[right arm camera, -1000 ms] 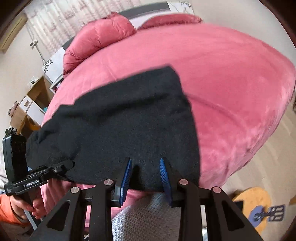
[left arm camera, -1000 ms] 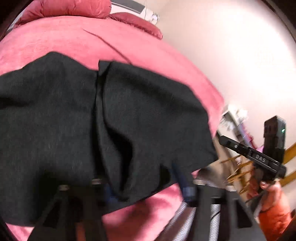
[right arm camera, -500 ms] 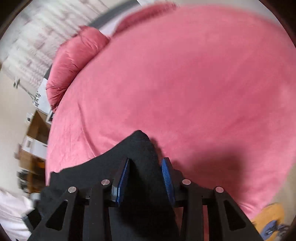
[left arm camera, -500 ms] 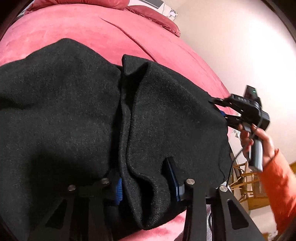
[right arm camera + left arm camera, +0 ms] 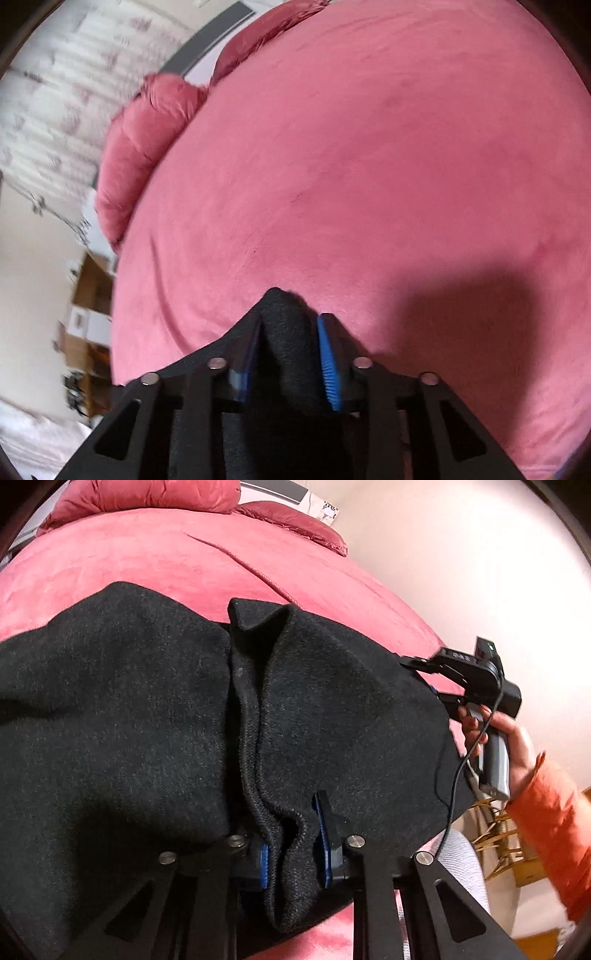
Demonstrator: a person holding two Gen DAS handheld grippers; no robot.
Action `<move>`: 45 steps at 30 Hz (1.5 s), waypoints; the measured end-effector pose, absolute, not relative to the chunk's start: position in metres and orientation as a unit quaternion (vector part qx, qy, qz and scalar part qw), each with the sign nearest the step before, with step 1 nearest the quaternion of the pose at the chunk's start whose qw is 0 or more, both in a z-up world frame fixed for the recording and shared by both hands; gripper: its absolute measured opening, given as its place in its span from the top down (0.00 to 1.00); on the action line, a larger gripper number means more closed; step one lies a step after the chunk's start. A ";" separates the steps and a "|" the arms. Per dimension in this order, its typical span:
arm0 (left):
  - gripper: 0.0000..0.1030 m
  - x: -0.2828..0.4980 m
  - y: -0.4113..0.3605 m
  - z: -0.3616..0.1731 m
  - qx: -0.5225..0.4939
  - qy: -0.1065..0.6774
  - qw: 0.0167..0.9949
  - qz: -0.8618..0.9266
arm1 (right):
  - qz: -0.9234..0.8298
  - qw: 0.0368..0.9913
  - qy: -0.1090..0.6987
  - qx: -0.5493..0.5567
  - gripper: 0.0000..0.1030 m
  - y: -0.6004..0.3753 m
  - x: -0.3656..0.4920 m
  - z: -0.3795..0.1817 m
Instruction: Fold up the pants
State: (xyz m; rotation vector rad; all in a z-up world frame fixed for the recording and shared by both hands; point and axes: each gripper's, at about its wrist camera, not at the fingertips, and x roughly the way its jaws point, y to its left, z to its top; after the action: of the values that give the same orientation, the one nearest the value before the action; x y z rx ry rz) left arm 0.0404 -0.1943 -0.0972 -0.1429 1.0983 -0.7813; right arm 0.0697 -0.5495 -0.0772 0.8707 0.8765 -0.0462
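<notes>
1. Left gripper [image 5: 293, 843]: angled downward over the near edge of the bed; jaws closing, a bunched ridge of black fabric between the blue pads [image 5: 322, 843] and touching both.
2. Right gripper [image 5: 290, 360]: angled downward at the far side of the garment; jaws closing, a rounded fold of black fabric filling the gap and pressed by both blue pads [image 5: 328, 363].
3. Same tool seen from the left wrist view as right gripper [image 5: 430, 681]: tips buried at the garment's right edge, held pistol-style by a hand [image 5: 496, 734] with fingers wrapped on the grey handle; orange sleeve [image 5: 550, 827] behind; thin black cable hanging from the tool.
4. Pants [image 5: 147, 720]: one pair, black, knit-textured, spread across the near part of the pink bedcover [image 5: 369, 166], a raised fold running down the middle to the left gripper; near edge overhanging the bed front.
5. Count: two grippers, one hand visible, one pair of pants, two pink pillows [image 5: 147, 494] at the head of the bed.
6. Surroundings: pale wall to the right; wooden furniture low at the right, blurred.
</notes>
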 end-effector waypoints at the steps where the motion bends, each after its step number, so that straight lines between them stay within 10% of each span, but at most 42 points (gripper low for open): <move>1: 0.80 0.044 -0.194 -0.099 -0.075 0.509 0.776 -0.364 | -0.023 0.815 0.408 0.410 0.61 -0.547 0.067 -0.076; 11: 0.74 0.031 -0.182 -0.076 -0.071 0.466 0.801 -0.368 | -0.042 0.901 0.364 0.232 0.59 -0.458 -0.017 -0.003; 22: 0.72 0.052 -0.179 -0.058 -0.077 0.454 0.824 -0.331 | 0.042 0.862 0.504 0.022 0.58 -0.344 -0.037 -0.050; 30: 0.67 0.111 -0.230 -0.056 -0.027 0.499 0.813 -0.298 | 0.037 0.862 0.501 0.057 0.58 -0.352 -0.059 -0.054; 33: 0.94 0.128 -0.246 -0.053 -0.016 0.485 0.826 -0.285 | 0.034 0.864 0.499 0.053 0.58 -0.344 -0.054 -0.056; 40: 0.97 0.126 -0.219 -0.045 -0.018 0.447 0.855 -0.261 | 0.041 0.867 0.491 0.073 0.58 -0.356 -0.058 -0.061; 45: 0.54 0.075 -0.173 -0.045 -0.149 0.450 0.820 -0.321 | 0.045 0.867 0.488 0.090 0.58 -0.370 -0.058 -0.062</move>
State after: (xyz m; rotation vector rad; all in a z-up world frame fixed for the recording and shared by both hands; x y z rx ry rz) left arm 0.0746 -0.1727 -0.0453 -0.3174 0.9581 -0.6846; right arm -0.0577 -0.3701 -0.0624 0.1877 1.0223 0.0946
